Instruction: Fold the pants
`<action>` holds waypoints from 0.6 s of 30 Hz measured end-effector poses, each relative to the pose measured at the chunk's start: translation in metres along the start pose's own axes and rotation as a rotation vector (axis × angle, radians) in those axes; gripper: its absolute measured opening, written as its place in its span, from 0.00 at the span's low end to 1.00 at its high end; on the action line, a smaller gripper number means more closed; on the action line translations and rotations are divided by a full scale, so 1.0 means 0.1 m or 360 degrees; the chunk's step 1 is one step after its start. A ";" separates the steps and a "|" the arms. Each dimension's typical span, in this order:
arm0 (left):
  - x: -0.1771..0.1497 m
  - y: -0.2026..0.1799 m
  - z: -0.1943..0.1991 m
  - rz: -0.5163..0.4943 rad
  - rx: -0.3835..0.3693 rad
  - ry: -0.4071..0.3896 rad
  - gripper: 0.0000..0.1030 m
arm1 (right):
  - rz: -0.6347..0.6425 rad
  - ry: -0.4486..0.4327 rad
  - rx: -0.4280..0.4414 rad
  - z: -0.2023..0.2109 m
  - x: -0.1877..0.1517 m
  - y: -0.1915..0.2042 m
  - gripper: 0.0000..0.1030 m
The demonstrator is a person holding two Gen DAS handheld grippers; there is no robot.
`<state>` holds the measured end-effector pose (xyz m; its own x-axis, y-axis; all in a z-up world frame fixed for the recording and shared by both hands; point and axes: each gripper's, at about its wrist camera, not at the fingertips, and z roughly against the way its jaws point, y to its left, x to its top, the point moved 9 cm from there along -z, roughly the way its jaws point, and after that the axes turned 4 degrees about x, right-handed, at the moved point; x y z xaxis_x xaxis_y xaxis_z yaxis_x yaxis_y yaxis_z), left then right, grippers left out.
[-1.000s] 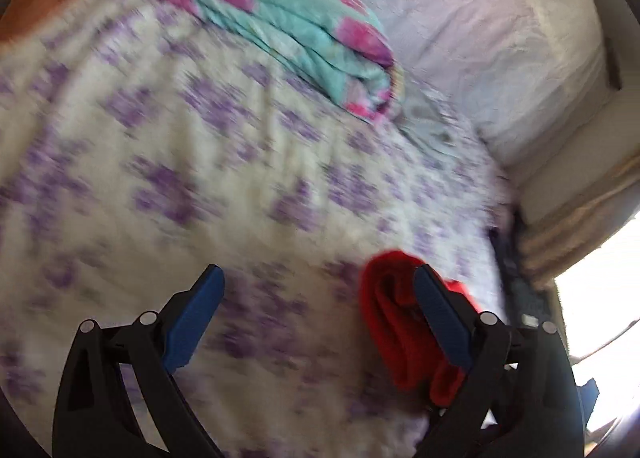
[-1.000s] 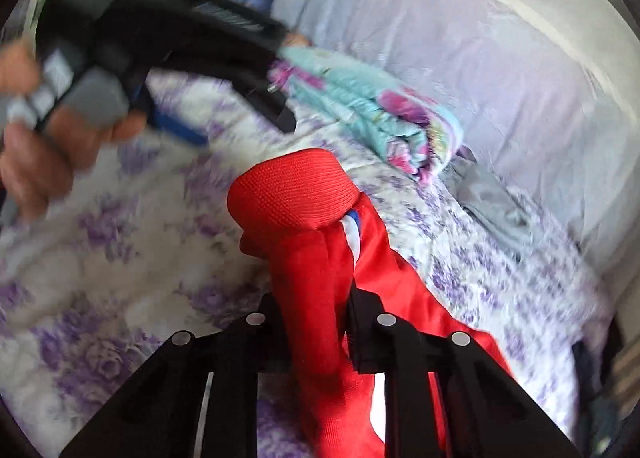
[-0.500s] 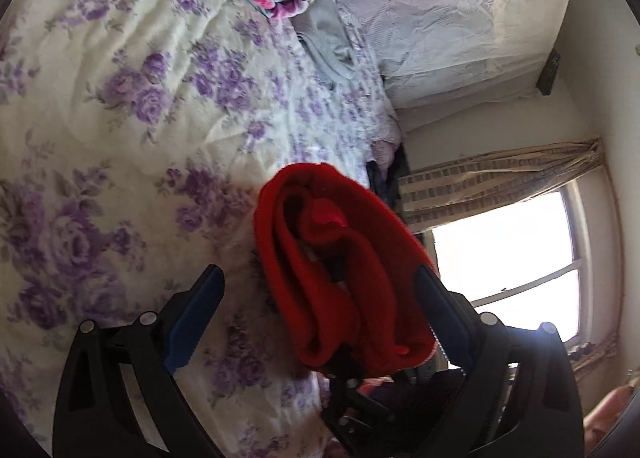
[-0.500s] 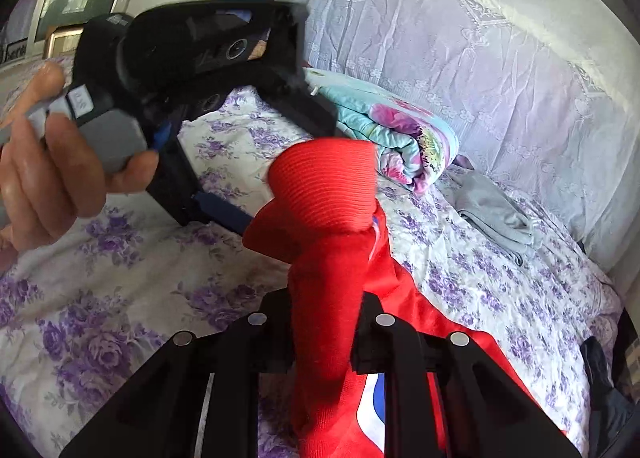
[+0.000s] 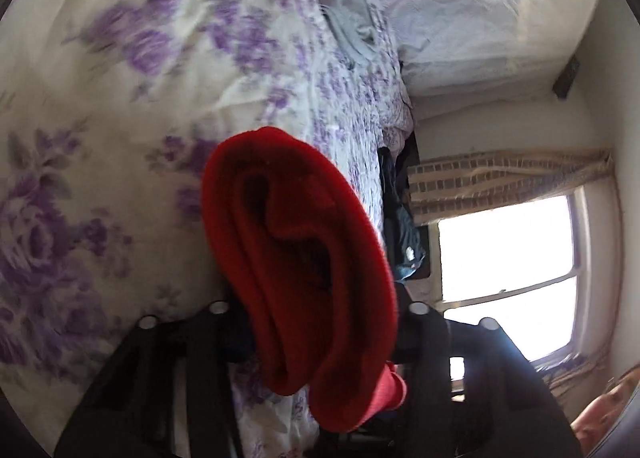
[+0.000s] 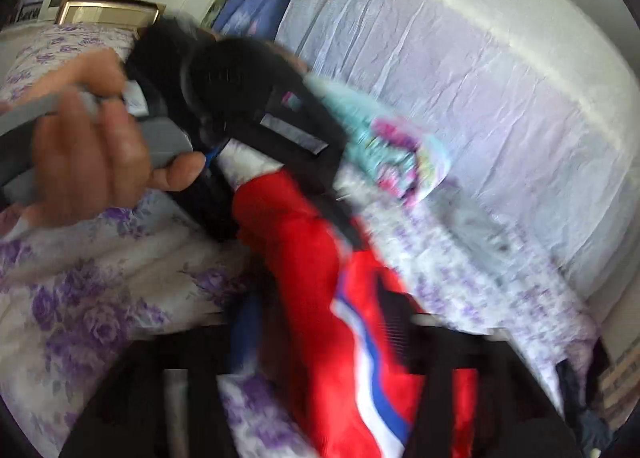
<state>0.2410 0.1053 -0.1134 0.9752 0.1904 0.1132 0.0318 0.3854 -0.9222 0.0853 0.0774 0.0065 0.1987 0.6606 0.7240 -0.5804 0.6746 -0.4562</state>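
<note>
Left wrist: left gripper (image 5: 320, 322) jaws closing on the red pants' (image 5: 296, 258) bunched cuff above the floral bedsheet (image 5: 100, 98), a handover. Right wrist: right gripper (image 6: 320, 338) jaws opening around the pants; next it must regrip elsewhere

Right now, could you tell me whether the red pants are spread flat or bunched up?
Bunched up. The red pants stand in thick rolled layers between the left hand-held gripper's closing jaws, lifted off the floral bedsheet.

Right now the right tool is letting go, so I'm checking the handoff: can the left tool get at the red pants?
Probably yes: the left tool is closing with the bunched end of the red pants already between its fingers, nothing blocking.
</note>
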 end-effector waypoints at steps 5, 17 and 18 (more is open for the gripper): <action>-0.01 -0.09 0.02 -0.0080 0.0010 0.0018 0.36 | -0.0011 0.0012 -0.0058 0.23 -0.21 -0.13 0.65; -0.12 -0.75 -0.09 -0.0255 -0.0102 0.0047 0.33 | -0.1106 0.0006 0.0236 0.56 -0.88 -1.27 0.33; -0.11 -0.78 -0.12 -0.0261 -0.0104 0.0042 0.33 | -0.1224 -0.0063 0.0398 0.62 -0.89 -1.31 0.35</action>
<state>0.2302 0.0626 -0.0471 0.9612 0.1056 0.2550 0.2042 0.3496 -0.9144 0.0949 -0.0898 0.0334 0.5889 0.0266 0.8078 -0.4530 0.8386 0.3027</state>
